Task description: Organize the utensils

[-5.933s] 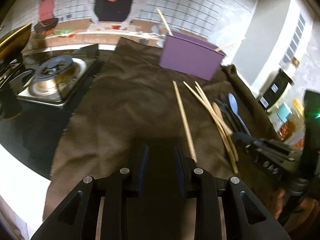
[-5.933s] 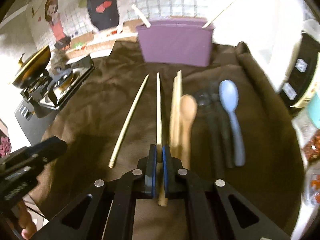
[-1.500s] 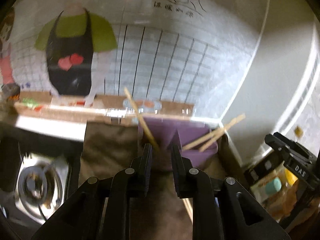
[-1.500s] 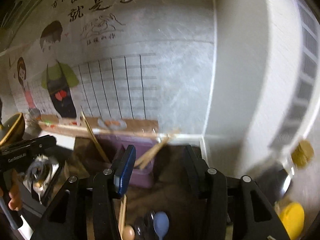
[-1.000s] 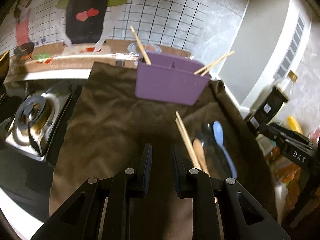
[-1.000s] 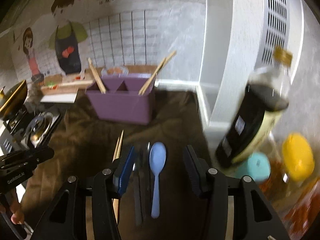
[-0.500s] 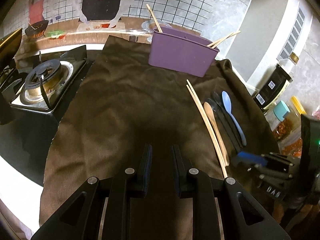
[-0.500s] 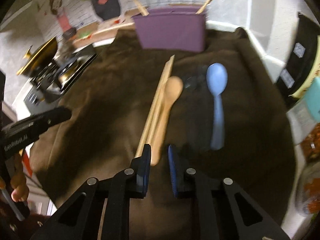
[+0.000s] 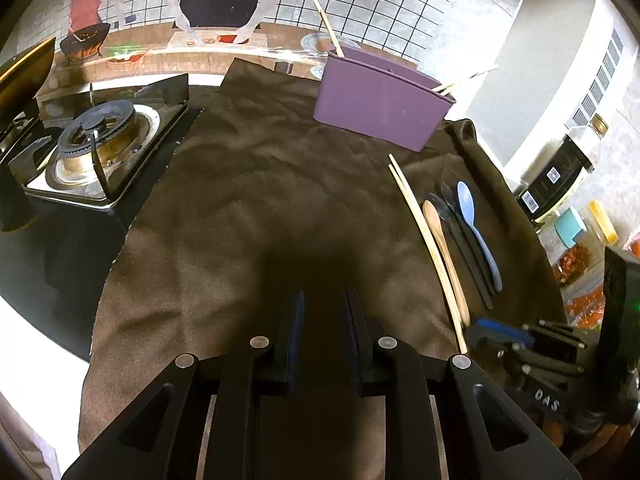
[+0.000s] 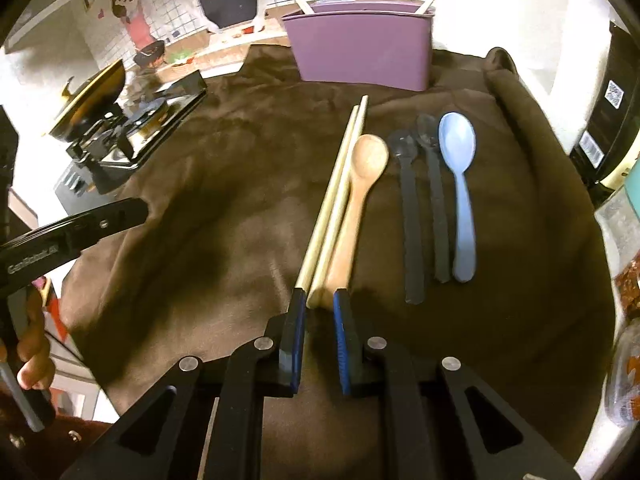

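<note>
— Where's there room to move?

— The left half of the brown cloth (image 9: 248, 208) lies bare, from the gas stove (image 9: 100, 148) across to the chopsticks (image 10: 332, 208).

— And on the right?

— Crowded: wooden spoon (image 10: 356, 208), two black spoons (image 10: 424, 208), blue spoon (image 10: 460, 184) side by side, purple holder (image 10: 360, 52) behind them, bottles (image 9: 556, 180) along the edge.

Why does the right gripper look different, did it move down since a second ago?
Yes. The right gripper dropped toward the cloth; its fingertips now straddle the near ends of the chopsticks, and the purple holder looks farther away.
</note>
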`<state>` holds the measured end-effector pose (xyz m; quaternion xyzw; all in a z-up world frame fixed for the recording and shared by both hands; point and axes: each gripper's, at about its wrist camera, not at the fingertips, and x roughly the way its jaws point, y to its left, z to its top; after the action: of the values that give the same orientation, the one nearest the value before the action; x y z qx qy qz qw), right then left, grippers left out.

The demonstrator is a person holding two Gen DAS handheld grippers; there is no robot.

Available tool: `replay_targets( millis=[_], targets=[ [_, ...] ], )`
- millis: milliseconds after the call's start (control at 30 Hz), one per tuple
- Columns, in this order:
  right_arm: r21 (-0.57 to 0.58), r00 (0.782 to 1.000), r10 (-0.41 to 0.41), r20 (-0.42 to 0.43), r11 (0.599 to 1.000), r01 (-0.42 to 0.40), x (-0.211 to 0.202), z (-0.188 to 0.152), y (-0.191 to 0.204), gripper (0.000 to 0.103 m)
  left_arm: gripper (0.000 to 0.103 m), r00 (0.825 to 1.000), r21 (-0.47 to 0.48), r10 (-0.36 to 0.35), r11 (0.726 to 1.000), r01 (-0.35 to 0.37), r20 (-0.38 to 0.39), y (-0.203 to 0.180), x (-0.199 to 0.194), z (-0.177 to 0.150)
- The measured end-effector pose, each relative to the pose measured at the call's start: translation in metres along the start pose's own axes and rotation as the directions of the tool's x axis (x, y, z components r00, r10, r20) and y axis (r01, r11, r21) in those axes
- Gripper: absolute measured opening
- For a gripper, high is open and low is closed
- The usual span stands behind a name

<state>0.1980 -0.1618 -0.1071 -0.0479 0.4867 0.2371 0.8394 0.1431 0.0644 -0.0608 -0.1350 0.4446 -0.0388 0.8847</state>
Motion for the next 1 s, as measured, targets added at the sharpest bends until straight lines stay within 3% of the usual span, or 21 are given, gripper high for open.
replay_targets(
  millis=[67, 500, 700, 833, 1000],
  targets=[
    [0.005, 0.999, 0.034, -0.02, 0.999, -0.034, 0.003, -0.003, 0.002, 0.011, 0.021, 1.0, -0.004, 0.001, 1.0, -0.001, -0.002, 0.001, 0.0, 0.0],
    [0.07, 1.0, 0.016, -0.01, 0.997, -0.015, 0.003, -0.009, -0.005, 0.01, 0.021, 1.0, -0.026, -0.006, 1.0, 0.005, -0.01, 0.014, 0.0, 0.001],
    [0.111, 0.995, -0.094, 0.022, 0.99, 0.091, -0.016, -0.014, -0.021, 0.011, 0.021, 0.995, 0.065, -0.093, 0.993, 0.095, -0.033, -0.03, 0.014, -0.012],
    [0.172, 0.976, -0.205, 0.071, 0.967, 0.19, -0.037, -0.018, -0.044, 0.011, 0.021, 0.989, 0.168, -0.136, 0.975, 0.144, -0.057, -0.073, 0.029, -0.029],
    [0.251, 0.955, -0.277, 0.106, 0.937, 0.244, -0.054, -0.024, -0.068, 0.011, 0.021, 0.991, 0.223, -0.127, 0.965, 0.136, -0.052, -0.106, 0.045, -0.045]
  ],
)
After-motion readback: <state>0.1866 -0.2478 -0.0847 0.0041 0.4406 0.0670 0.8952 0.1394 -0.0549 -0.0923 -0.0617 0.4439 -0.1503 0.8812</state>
